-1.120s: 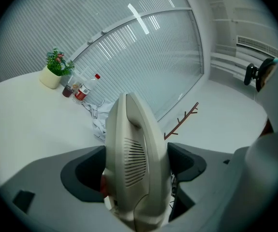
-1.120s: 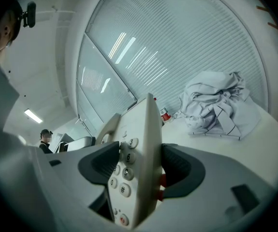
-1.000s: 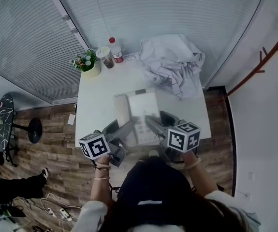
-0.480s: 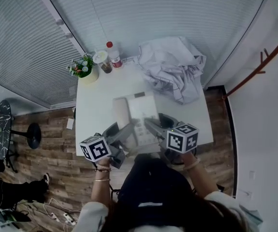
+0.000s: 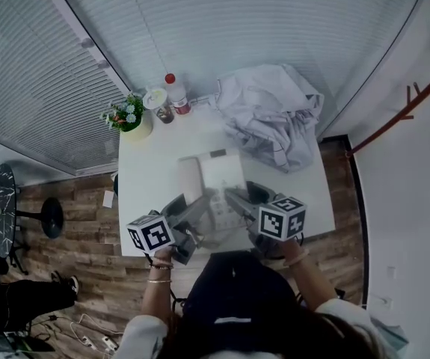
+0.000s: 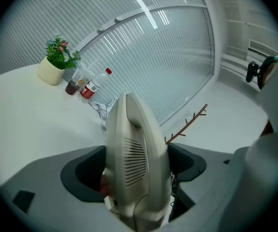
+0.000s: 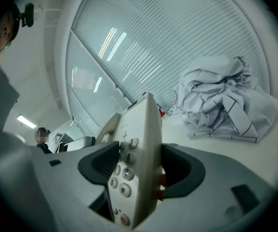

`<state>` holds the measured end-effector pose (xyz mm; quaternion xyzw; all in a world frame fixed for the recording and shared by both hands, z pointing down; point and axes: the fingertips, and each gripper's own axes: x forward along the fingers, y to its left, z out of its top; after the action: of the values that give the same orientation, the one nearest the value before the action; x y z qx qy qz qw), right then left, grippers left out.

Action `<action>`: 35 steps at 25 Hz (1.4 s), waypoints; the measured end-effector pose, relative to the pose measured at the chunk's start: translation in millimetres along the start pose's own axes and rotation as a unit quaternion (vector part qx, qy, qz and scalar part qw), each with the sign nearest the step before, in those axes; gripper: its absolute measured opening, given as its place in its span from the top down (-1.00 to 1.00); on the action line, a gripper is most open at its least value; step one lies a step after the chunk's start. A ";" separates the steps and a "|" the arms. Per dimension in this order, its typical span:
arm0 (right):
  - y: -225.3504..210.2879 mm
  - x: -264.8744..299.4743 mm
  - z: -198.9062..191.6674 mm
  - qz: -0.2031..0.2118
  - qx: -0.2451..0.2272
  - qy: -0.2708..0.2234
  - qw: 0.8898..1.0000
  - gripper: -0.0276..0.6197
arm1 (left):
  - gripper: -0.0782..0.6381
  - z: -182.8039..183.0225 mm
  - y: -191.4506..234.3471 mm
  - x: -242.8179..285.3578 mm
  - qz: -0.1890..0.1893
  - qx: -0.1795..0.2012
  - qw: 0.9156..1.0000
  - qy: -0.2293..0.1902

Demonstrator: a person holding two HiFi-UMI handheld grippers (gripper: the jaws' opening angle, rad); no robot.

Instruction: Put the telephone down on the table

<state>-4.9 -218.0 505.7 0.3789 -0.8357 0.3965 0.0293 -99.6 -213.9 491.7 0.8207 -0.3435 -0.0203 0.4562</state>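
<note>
Telephone (image 5: 215, 176) is pinched by the left gripper (image 5: 198, 209) and the right gripper (image 5: 235, 199) at the near edge of the table (image 5: 146, 182), and might tip off if one lets go early.

The left gripper (image 6: 138, 172) is clamping the telephone (image 6: 135, 129), its jaws pressing on both sides of the grilled handset end, which is pointing toward 12 o'clock. On the white table (image 6: 22, 120), a potted plant (image 6: 56, 62) and a red-capped bottle (image 6: 93, 85) are standing toward 10 and 11 o'clock.

White table (image 5: 147, 172) beside slatted blinds (image 5: 237, 21); wood-plank floor (image 5: 87, 226) below.
</note>
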 end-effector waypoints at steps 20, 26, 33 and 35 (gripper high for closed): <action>-27.6 42.7 -4.3 -0.008 0.019 0.028 0.999 0.06 | -0.34 6.1 46.4 20.0 0.009 -0.035 0.999 0.012; -36.6 54.2 -8.4 -0.002 0.029 0.033 0.999 0.06 | -0.34 7.5 60.5 24.8 0.021 -0.035 0.999 0.014; -46.9 66.0 -13.0 -0.005 0.030 0.042 0.999 0.06 | -0.34 3.7 72.7 32.2 0.020 -0.050 0.998 0.016; -49.5 69.2 -15.2 -0.006 0.032 0.045 0.998 0.06 | -0.33 2.6 77.0 33.4 0.022 -0.054 0.998 0.017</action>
<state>-25.5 -269.6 572.0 0.3661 -0.8183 0.4394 0.0576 -117.0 -262.1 558.2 0.7873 -0.3518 -0.0148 0.5061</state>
